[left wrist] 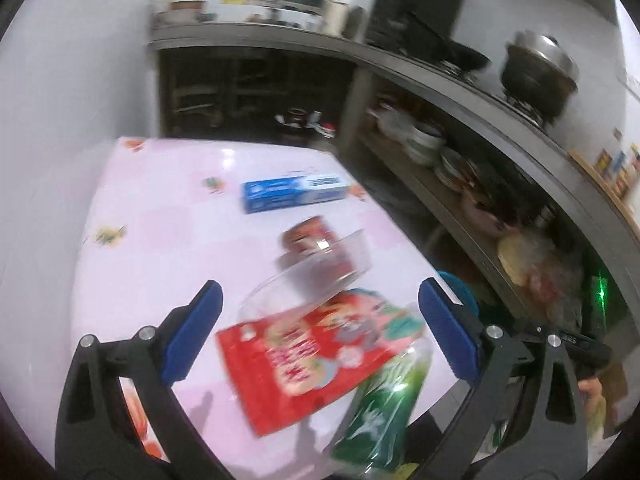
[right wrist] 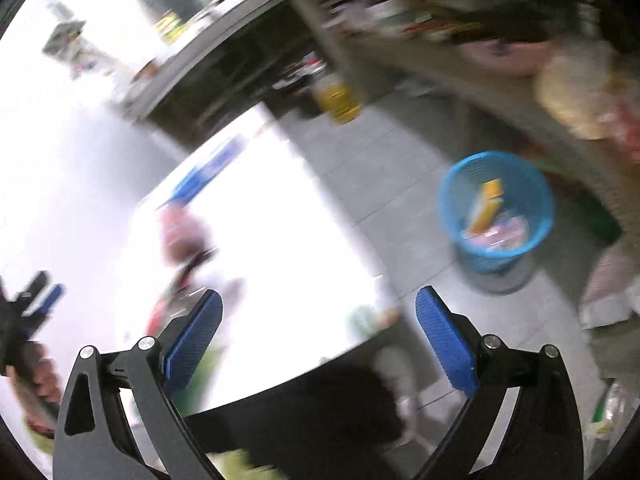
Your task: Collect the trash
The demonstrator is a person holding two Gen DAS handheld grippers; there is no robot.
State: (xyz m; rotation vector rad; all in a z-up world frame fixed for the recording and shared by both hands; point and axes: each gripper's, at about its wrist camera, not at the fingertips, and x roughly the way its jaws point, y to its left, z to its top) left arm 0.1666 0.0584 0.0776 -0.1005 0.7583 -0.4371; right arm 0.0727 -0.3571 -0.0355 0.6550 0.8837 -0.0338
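Writing: nothing on any pack reads clearly; the red packet carries large pale characters, too blurred to make out, and the blue carton has a white panel of small print, also illegible.
Left gripper: jaws spread wide, nothing between the blue pads, nothing pressed.
Right gripper: jaws spread wide too, empty, hanging over the table edge and the floor.
Table: pink cloth with small fruit prints, set against a white wall.
Red packet: lies flat just ahead of the left gripper, in line with the gap between its fingers but beyond the tips.
Green bottle: on its side at the table's near edge, touching the red packet, close by the right-hand finger of the left gripper.
Clear cup: tipped over, its rim overlapping the red packet's far corner; something red shows through it.
Blue carton: farther back on the table, well apart from both grippers.
Blue basket: on the grey tiled floor beyond the table, ahead and to the right of the right gripper, with a yellow box and pink wrappers inside.
Hand: at the left rim of the right wrist view, gripping the other tool.
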